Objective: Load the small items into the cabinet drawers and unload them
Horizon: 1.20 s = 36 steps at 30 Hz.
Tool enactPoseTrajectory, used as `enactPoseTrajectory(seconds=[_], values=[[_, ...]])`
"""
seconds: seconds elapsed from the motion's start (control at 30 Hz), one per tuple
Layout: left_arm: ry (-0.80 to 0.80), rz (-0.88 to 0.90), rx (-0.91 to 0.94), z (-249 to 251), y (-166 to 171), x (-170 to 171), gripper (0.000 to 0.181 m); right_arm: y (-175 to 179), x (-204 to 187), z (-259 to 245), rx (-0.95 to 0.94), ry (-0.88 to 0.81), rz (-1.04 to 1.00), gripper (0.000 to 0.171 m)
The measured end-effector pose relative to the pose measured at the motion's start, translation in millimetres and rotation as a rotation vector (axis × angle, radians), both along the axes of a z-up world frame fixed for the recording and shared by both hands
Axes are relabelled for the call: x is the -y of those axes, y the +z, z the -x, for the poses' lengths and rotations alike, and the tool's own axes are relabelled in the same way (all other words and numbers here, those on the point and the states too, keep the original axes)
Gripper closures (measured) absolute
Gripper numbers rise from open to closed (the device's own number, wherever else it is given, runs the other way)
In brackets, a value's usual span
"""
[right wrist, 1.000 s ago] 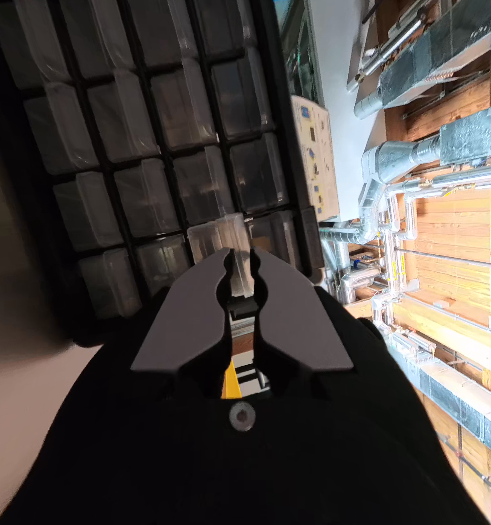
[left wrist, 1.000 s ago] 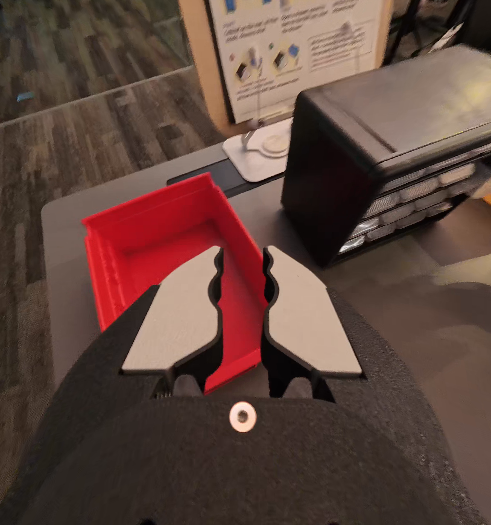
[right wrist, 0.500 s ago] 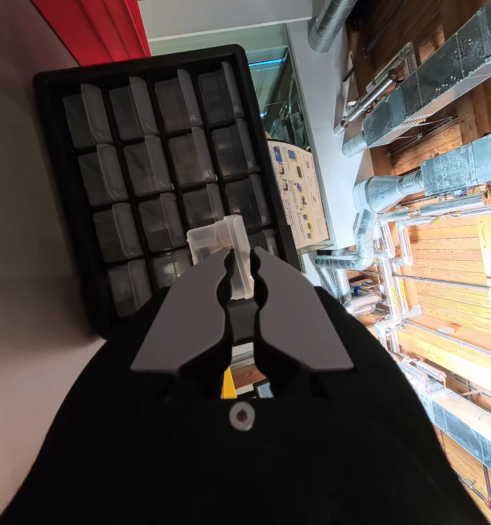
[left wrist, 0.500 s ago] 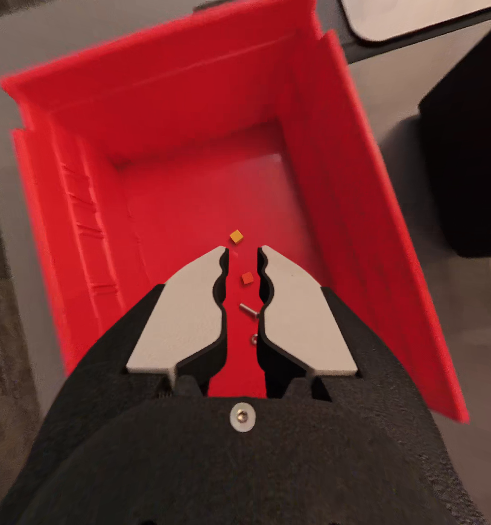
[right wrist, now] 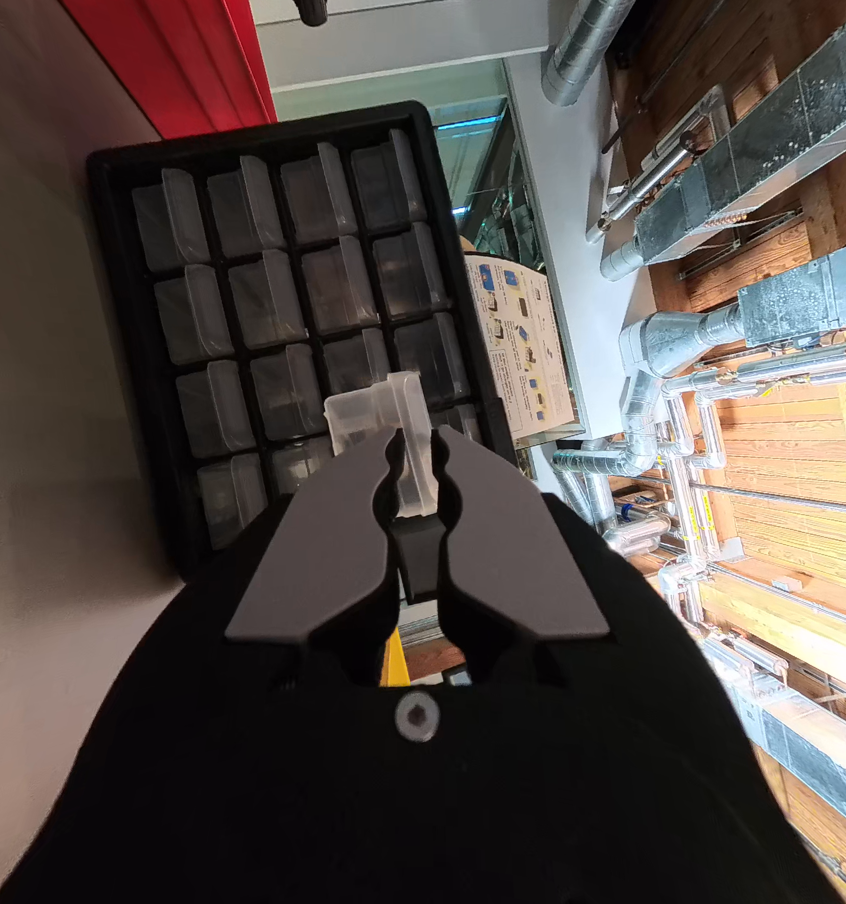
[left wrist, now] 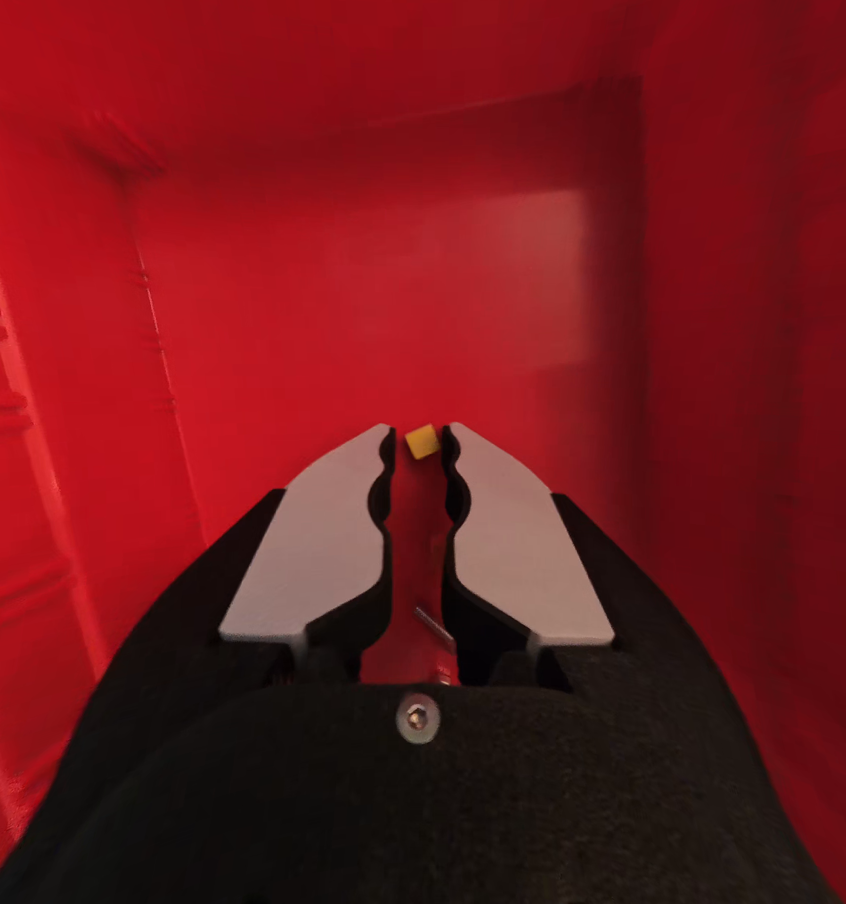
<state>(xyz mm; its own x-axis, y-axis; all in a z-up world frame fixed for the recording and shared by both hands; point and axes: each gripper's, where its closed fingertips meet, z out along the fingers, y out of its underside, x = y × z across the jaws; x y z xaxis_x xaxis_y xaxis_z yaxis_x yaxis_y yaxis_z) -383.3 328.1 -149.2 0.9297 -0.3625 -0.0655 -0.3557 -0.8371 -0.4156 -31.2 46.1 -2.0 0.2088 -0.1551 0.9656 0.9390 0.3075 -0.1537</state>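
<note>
My left gripper [left wrist: 418,430] is deep inside the red bin [left wrist: 313,293], jaws slightly apart. A small yellow cube [left wrist: 422,444] lies on the bin floor right between its fingertips. A metal screw [left wrist: 433,631] lies farther back between the fingers. My right gripper [right wrist: 418,435] is shut on the front handle of a clear plastic drawer [right wrist: 362,416]. The drawer is pulled out of the black cabinet [right wrist: 117,342], which holds several clear drawers. This view is turned sideways.
The red bin's outer wall [right wrist: 181,58] stands beyond the cabinet on the grey table [right wrist: 29,342]. A poster board [right wrist: 524,352] stands behind the cabinet. The bin's walls close in around my left gripper. Left tips to right tips: about 50 centimetres.
My left gripper has dropped from above the table into the red bin, down to the yellow cube. My right gripper has drawn back from the cabinet with the clear drawer.
</note>
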Motion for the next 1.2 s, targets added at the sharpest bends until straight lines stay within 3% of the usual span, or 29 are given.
enactPoseTrajectory(seconds=[0.2, 0.3, 0.37, 0.43, 0.53, 0.63, 0.73, 0.83, 0.97, 1.2], values=[[0.001, 0.032, 0.065, 5.6, 8.9, 8.6, 0.17, -0.5, 0.8, -2.7, -0.011, -0.011, 0.007, 0.16], [-0.002, -0.018, 0.206, 0.0, 45.8, 15.3, 0.17, -0.6, 1.2, -1.4, -0.011, -0.008, 0.005, 0.16], [-0.059, -0.085, 0.352, -17.1, 91.0, 27.3, 0.17, -0.4, 2.0, -0.6, -0.009, -0.006, 0.006, 0.16], [-0.192, -0.177, 0.499, -45.8, 146.5, 51.5, 0.17, -0.3, 3.3, -0.9, -0.011, -0.005, 0.012, 0.16], [-0.521, -0.355, 0.639, -106.0, 227.3, 113.3, 0.171, -1.6, 5.5, -3.9, -0.026, -0.009, 0.023, 0.16], [-0.884, -0.434, 0.723, -182.6, 272.0, 197.1, 0.17, -2.7, 5.7, -5.0, -0.026, -0.008, 0.025, 0.16], [-1.151, -0.377, 0.662, -267.5, 260.3, 257.4, 0.17, -0.7, 6.8, -3.7, -0.018, 0.002, 0.021, 0.16], [-1.328, -0.247, 0.439, -334.9, 214.5, 278.7, 0.17, 2.3, 10.0, -3.4, -0.043, 0.03, 0.026, 0.16], [-1.441, -0.161, 0.117, -374.9, 168.6, 269.2, 0.17, -0.8, 12.2, -3.6, -0.053, 0.047, 0.048, 0.159], [-1.535, -0.022, -0.252, -382.6, 128.1, 257.3, 0.17, -1.2, 10.9, -5.7, -0.07, 0.054, 0.071, 0.159]])
